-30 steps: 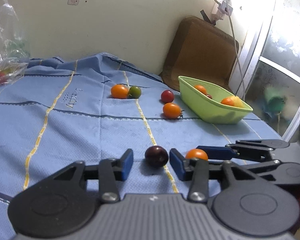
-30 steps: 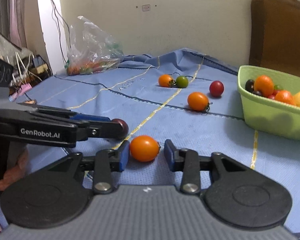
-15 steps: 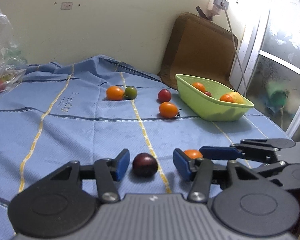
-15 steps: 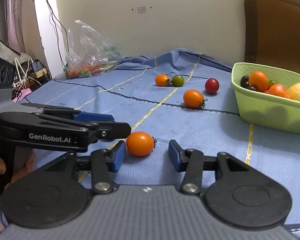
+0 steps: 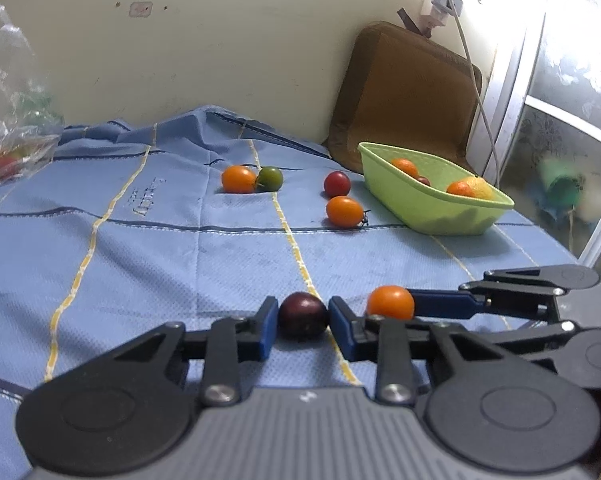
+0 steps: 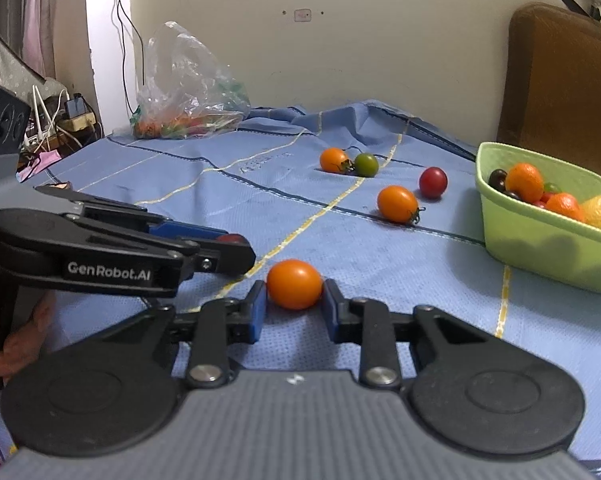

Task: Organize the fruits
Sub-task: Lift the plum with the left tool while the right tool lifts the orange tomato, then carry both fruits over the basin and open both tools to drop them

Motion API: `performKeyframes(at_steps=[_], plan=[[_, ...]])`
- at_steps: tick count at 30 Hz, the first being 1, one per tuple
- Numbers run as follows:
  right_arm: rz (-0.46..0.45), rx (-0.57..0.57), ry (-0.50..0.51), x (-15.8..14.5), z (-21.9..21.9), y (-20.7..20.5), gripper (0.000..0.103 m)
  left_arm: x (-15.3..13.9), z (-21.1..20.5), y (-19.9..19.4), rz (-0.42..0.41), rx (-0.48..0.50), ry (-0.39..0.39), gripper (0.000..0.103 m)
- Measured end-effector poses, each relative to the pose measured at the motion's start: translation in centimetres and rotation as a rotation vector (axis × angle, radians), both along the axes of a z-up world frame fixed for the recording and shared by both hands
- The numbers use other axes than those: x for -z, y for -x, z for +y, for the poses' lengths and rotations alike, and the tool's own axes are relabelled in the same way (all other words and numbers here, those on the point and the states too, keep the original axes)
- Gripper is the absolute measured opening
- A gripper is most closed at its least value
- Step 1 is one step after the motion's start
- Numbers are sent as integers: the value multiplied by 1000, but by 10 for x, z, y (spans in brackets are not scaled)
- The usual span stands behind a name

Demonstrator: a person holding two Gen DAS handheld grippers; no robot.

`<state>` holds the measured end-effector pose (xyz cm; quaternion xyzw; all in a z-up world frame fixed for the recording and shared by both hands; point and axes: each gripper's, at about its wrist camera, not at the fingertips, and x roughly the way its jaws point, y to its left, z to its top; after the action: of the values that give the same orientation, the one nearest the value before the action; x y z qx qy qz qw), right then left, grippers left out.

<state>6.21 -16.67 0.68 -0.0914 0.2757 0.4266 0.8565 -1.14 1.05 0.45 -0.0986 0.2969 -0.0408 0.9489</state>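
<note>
Change: your left gripper [image 5: 303, 317] just closed, pinching the dark tomato [image 5: 302, 314] | right gripper [image 6: 294, 298] just closed, pinching the orange tomato [image 6: 294, 284] | both tomatoes on the blue cloth [image 5: 140, 248] | next, likely: lift to green basket [image 6: 540, 240]

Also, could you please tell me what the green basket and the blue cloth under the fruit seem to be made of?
The green basket looks like moulded plastic: smooth, thin-walled, uniformly coloured, with a slight sheen. The blue cloth looks like woven fabric: matte, with a dotted weave texture, stitched yellow stripes, and folds near the wall.
</note>
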Motion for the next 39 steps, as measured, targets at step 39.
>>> performKeyframes(at_steps=[39], plan=[[-179, 230, -160, -37, -63, -31, 32, -43, -16, -107, -71, 160, 284, 29]])
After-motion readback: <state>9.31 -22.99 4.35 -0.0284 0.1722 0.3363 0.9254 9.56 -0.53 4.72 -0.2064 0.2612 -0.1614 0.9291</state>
